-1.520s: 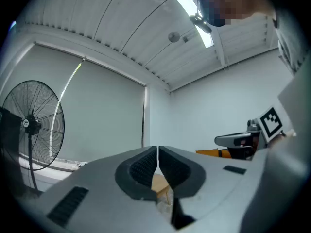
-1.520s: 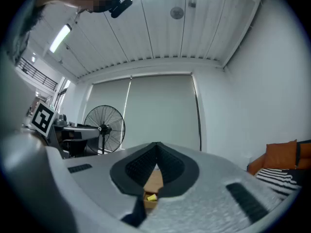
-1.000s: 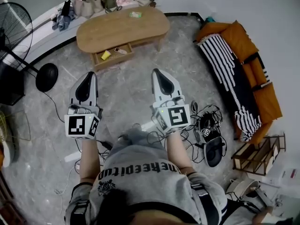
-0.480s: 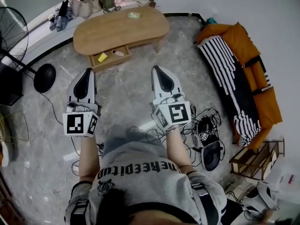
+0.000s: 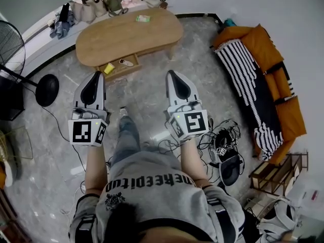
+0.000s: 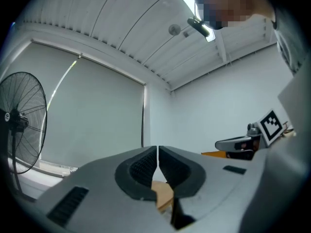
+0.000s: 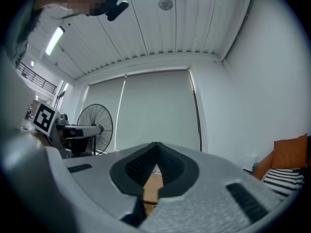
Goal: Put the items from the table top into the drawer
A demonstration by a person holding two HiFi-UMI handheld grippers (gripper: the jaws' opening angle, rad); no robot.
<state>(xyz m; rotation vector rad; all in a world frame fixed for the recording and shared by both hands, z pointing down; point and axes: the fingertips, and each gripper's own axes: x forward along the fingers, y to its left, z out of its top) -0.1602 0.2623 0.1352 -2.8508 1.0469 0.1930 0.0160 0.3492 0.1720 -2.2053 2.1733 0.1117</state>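
A wooden oval table (image 5: 129, 37) stands ahead at the top of the head view, with a small green item (image 5: 143, 18) on its top. Its drawer (image 5: 119, 71) is pulled open and holds a yellow item (image 5: 109, 68) and a pale remote-like item (image 5: 126, 63). My left gripper (image 5: 95, 76) and right gripper (image 5: 171, 75) are held side by side over the floor, short of the table, both pointing at it. Both are shut with nothing between the pads. In the gripper views the left gripper (image 6: 158, 152) and the right gripper (image 7: 156, 147) have their jaws meeting, with a bit of wood below them.
A standing fan (image 5: 17, 59) is at the left. An orange sofa with a striped blanket (image 5: 255, 75) lines the right. Tangled cables and a sandal (image 5: 225, 146) lie on the floor at the right. Bags and clothes (image 5: 96, 4) sit behind the table.
The person has stepped toward the table; a leg now shows forward between the grippers. Both grippers were carried along, still shut and side by side.
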